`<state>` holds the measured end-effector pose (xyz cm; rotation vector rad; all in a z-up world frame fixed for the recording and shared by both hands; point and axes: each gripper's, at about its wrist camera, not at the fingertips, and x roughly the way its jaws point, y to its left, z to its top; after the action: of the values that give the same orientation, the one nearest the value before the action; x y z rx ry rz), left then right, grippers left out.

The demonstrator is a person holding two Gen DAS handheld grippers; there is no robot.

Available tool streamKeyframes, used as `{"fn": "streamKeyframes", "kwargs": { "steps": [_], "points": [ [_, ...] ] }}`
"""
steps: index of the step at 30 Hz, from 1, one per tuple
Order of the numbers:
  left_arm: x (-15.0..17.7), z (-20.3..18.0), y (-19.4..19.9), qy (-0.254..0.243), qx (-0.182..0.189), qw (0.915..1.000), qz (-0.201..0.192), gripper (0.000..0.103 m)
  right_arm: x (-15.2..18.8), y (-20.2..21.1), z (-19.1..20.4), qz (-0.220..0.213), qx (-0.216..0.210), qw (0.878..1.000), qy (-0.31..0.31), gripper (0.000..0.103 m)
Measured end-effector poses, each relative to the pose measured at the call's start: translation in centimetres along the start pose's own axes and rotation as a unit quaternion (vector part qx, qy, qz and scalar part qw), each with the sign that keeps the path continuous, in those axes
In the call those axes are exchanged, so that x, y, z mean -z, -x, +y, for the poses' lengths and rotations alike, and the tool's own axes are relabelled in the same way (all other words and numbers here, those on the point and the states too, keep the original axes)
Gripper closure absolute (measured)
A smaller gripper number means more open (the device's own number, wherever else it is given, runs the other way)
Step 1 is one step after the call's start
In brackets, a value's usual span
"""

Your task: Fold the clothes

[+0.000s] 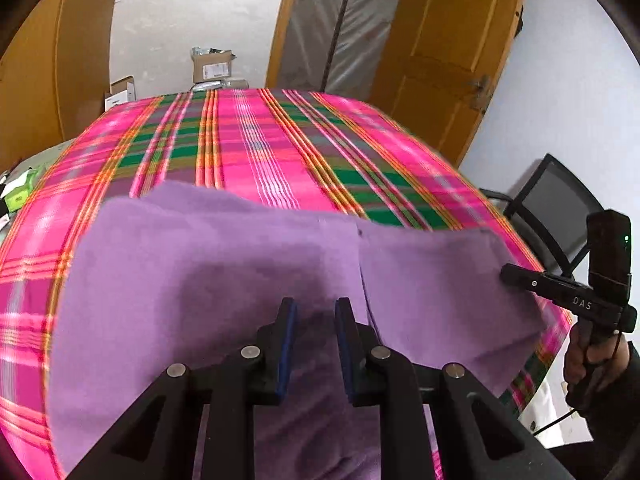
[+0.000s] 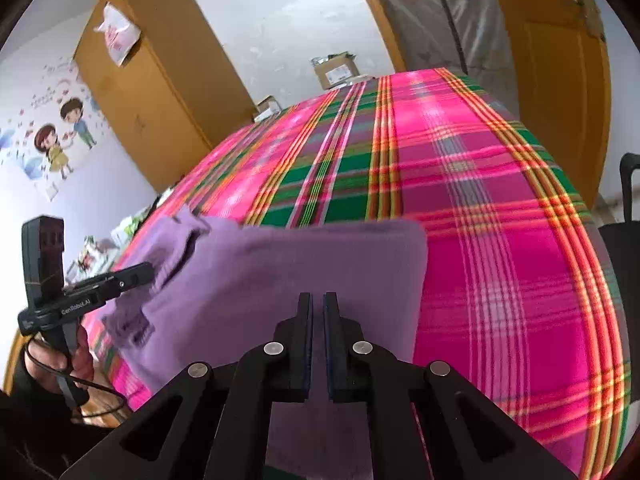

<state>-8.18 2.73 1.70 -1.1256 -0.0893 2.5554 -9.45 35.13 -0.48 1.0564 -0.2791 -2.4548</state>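
Your left gripper (image 1: 316,312), jaws apart and empty, hovered over the soft purple fleece garment (image 1: 208,272), while your right gripper (image 2: 318,308), nearly together, hung above its near edge, apparently readying a fold.

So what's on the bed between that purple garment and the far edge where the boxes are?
Nothing: in both wrist views only bare pink plaid bedspread stretches from the purple garment to the far edge.

Bright, even light, perhaps daylight; fisheye bends the edges; plaid cloth (image 1: 248,148) slightly motion-blurred.
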Motion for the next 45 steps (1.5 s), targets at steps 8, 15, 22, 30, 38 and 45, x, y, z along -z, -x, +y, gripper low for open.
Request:
{"fn": "streamKeyframes", "kwargs": {
  "steps": [8,15,22,30,38,45],
  "points": [
    [0.9,0.1,0.2,0.005,-0.008,0.9996,-0.025,0.081,1.5,-0.1,0.8,-0.035,0.037,0.998,0.028,0.096],
    [1.3,0.2,0.2,0.008,-0.009,0.9992,-0.039,0.080,2.2,-0.1,1.7,-0.061,0.065,0.995,0.047,0.096],
    [0.7,0.0,0.4,0.006,-0.014,0.9997,-0.018,0.080,1.6,0.1,2.1,-0.042,0.066,0.995,0.064,0.096],
    [1.9,-1.6,1.7,-0.020,-0.015,0.9994,-0.022,0.080,2.8,1.0,3.0,-0.036,0.053,0.994,0.084,0.089],
    [2.0,-1.9,1.2,-0.025,-0.021,0.9993,-0.018,0.079,3.1,0.5,2.4,-0.038,0.042,0.996,0.076,0.089],
    [1.1,-2.2,1.4,-0.027,-0.025,0.9992,-0.015,0.079,3.1,0.8,2.0,-0.035,0.026,0.997,0.066,0.089]
  ]
}}
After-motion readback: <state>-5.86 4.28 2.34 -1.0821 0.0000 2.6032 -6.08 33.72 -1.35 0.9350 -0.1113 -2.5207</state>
